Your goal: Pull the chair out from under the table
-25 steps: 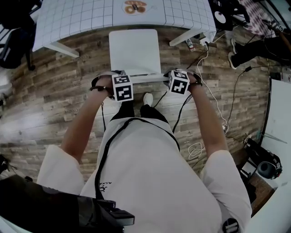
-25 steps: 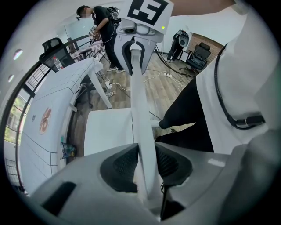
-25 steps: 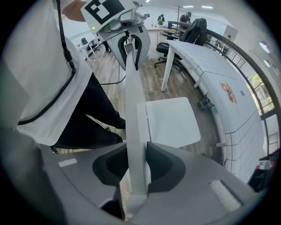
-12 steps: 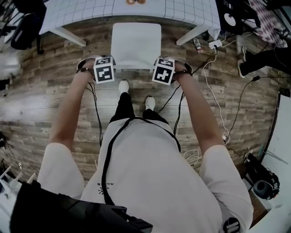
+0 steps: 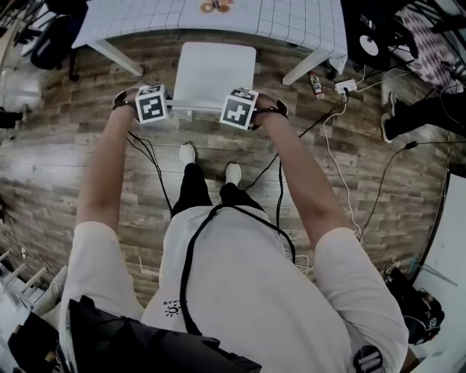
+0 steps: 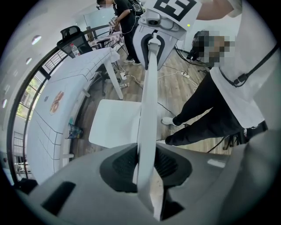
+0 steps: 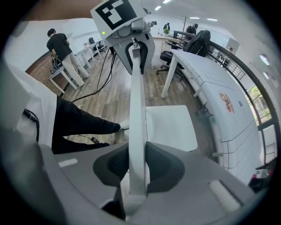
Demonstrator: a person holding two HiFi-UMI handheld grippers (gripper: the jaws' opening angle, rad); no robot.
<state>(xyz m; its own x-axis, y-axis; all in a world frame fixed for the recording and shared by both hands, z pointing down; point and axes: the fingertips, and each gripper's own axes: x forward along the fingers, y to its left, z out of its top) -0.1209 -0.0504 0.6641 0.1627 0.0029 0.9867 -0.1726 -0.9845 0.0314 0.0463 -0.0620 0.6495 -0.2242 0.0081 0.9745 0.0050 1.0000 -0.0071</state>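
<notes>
**Chair out from under the table, both grips on**

Left gripper (image 5: 151,106) and right gripper (image 5: 239,111) are clenched on the 2 ends of the chair (image 5: 217,73) backrest (image 6: 147,110). The fingers (image 6: 117,165) press the white rail from both sides in each gripper view. Versus 1 s ago, the person's shoes (image 5: 187,153) are further back and the arms reach longer. A wider strip of floor (image 5: 156,45) shows between seat and table (image 5: 291,18). My read: pull is nearly done, only the release is left.

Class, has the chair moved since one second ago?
No, not noticeably: the chair still sits just clear of the table edge.
</notes>
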